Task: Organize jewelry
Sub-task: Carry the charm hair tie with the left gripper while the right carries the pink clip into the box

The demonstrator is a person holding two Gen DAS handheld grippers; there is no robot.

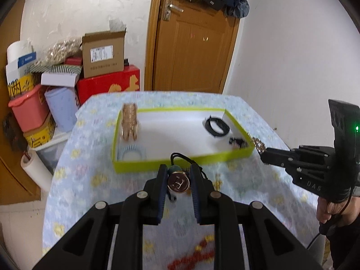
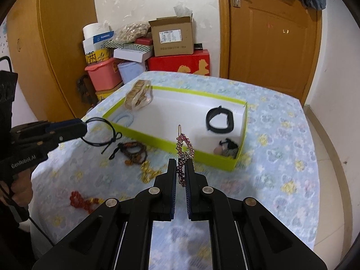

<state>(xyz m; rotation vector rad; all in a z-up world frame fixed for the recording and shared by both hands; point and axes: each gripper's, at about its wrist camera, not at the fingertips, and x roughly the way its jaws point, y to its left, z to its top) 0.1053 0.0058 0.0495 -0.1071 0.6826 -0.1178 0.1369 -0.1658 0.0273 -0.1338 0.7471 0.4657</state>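
Observation:
My left gripper [image 1: 178,175] is shut on a round bronze pendant [image 1: 178,182] with a black cord [image 2: 99,132], held above the cloth just in front of the green-rimmed white tray [image 1: 180,160]. My right gripper [image 2: 181,165] is shut on a pink beaded hair clip [image 2: 183,150], held near the tray's [image 2: 171,142] front right corner; the clip's tip shows in the left wrist view [image 1: 258,144]. In the tray lie a black band [image 2: 219,120], a gold bracelet stack [image 2: 138,94], a pale blue coil [image 1: 131,153] and a dark small piece [image 2: 228,147].
On the flowered cloth [image 2: 281,148] lie a brown bead bracelet [image 2: 133,151], a gold chain [image 2: 149,172] and a red bead string [image 2: 82,200]. Boxes and bins [image 2: 144,54] stand behind the table by a wooden door [image 2: 272,45].

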